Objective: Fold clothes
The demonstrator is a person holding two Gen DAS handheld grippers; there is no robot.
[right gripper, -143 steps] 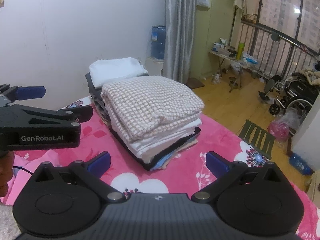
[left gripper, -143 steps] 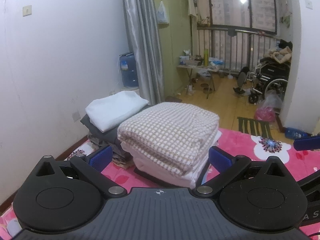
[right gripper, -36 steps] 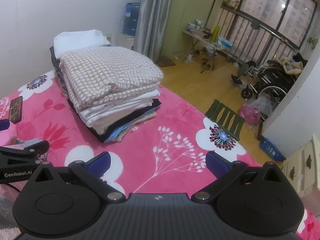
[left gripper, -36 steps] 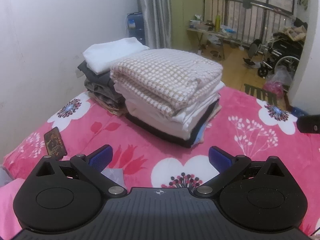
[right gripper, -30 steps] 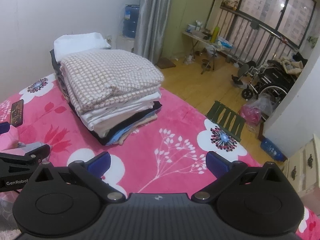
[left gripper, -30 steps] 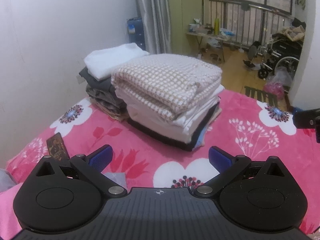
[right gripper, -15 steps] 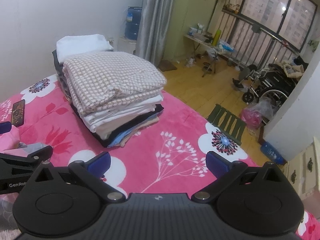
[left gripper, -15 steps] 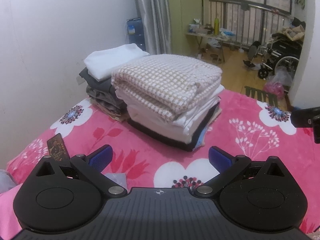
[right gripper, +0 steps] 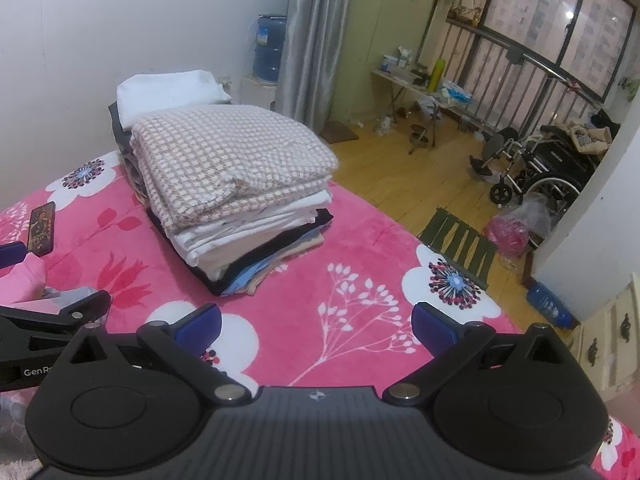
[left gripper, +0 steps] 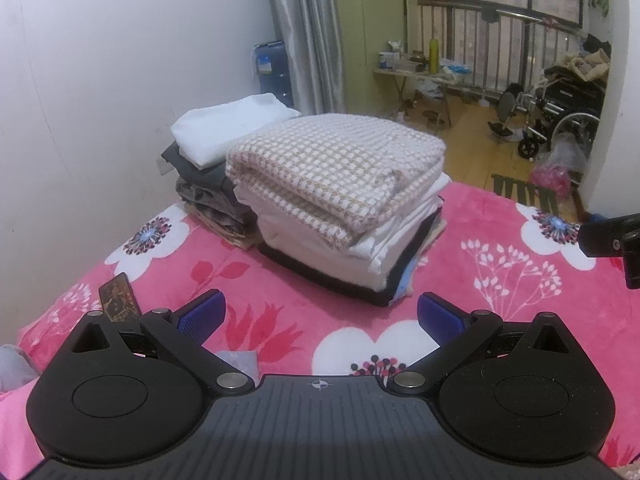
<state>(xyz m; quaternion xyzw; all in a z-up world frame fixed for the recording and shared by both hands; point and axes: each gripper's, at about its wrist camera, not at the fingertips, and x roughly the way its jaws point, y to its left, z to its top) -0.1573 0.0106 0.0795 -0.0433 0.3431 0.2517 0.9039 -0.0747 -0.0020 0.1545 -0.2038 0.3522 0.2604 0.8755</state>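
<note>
Your left gripper (left gripper: 318,314) and right gripper (right gripper: 316,326) hover above the pink floral blanket (left gripper: 500,280), fingers spread and empty. The stack of folded clothes (left gripper: 340,200) sits ahead, a checked garment (right gripper: 228,160) on top.

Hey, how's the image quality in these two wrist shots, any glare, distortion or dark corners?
Left wrist view: fisheye bows the curtain, corners vignetted, the checked folded cloth sharp. Right wrist view: window has a small bright spot of glare, railing curves, dim indoor light.
</note>
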